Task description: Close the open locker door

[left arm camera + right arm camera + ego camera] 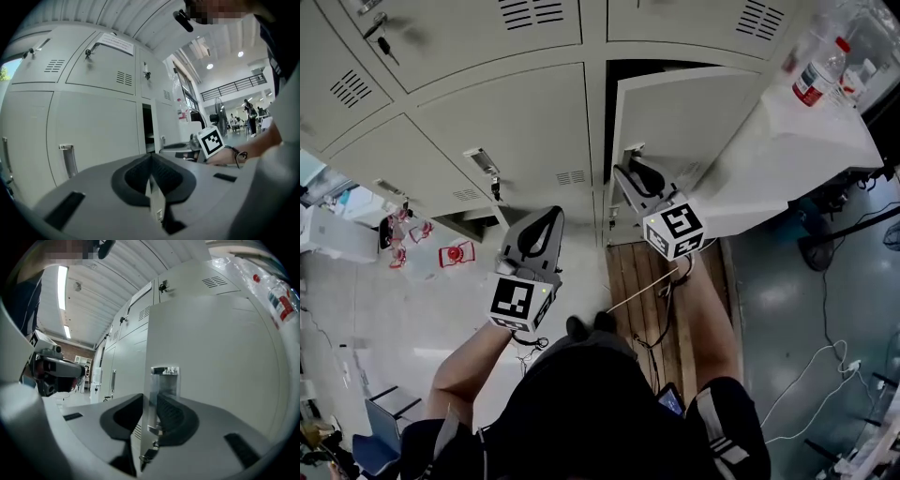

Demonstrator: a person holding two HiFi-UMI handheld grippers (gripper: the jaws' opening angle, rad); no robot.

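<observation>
While your left gripper [551,216] hangs pinched together and empty, your right gripper [626,171] clamps the handle [164,380] of the locker door [675,117], item standing ajar by the tabletop's [806,141] left edge.

The door [684,131] hides most of its locker [652,67] (only a dark strip shows, nothing legible inside). The right gripper [630,167] covers most of the handle [164,380] in the head view; in its own view the jaws screen the handle's lower part and much of the key [146,456]. The bottle [818,72] label is too small to read.
</observation>
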